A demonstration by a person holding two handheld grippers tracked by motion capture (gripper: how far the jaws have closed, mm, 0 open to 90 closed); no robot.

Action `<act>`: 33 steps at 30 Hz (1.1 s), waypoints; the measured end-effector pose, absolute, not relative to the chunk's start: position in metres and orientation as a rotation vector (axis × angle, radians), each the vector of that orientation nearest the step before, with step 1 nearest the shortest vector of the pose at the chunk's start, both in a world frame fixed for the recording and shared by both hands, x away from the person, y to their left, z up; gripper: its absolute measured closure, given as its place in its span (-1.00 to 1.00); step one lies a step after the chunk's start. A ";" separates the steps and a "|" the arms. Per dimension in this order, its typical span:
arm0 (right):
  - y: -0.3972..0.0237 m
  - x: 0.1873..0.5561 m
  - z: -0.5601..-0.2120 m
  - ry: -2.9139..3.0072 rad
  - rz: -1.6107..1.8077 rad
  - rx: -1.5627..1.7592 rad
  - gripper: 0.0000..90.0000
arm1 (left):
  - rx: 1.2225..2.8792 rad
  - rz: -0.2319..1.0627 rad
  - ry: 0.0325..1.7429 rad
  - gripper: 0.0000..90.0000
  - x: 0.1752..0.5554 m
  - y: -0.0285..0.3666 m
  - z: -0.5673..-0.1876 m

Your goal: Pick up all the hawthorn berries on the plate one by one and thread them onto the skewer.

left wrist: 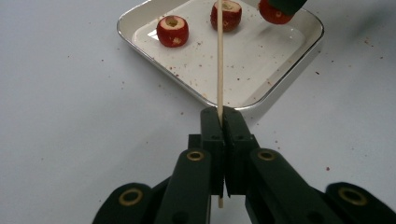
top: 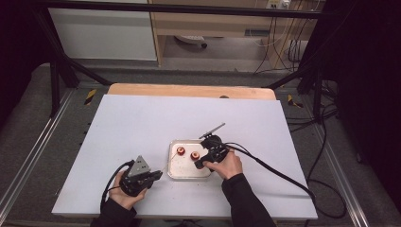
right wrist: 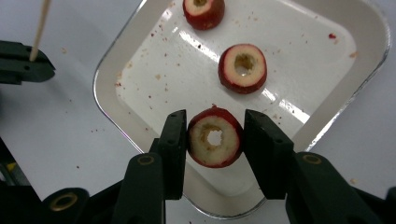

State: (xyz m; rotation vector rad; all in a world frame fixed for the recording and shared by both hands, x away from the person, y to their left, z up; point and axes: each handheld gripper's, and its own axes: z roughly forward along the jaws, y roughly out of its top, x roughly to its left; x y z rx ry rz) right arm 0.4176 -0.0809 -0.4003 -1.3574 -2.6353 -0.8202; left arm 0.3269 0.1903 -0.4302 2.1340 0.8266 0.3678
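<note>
A white tray [top: 182,168] lies near the table's front edge with two cored red fruits [right wrist: 243,68] [right wrist: 203,11] in it. My right gripper [right wrist: 215,135] is over the tray's near corner, and its pads press on both sides of a third cored fruit [right wrist: 215,156] whose hole faces the camera. My left gripper [left wrist: 222,114] rests left of the tray, shut on a thin wooden skewer [left wrist: 220,56]. The skewer points out over the tray toward the fruits. In the high view the left gripper [top: 158,175] and right gripper [top: 201,164] flank the tray.
Red crumbs dot the tray floor and the white tabletop [top: 142,123] around it. Black cables [top: 279,172] trail from the right gripper across the table's right side. A wooden strip [top: 189,90] edges the far side.
</note>
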 end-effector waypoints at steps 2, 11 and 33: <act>-0.082 0.417 -0.397 -2.638 -0.864 -1.351 0.36 | 2.132 0.370 0.826 0.96 0.326 0.190 -0.430; -0.091 0.412 -0.389 -2.614 -1.056 -1.347 0.36 | 2.116 0.372 0.839 0.96 0.326 0.188 -0.430; -0.116 0.408 -0.391 -2.300 -1.586 -1.387 0.36 | 2.042 0.348 0.892 0.96 0.322 0.178 -0.431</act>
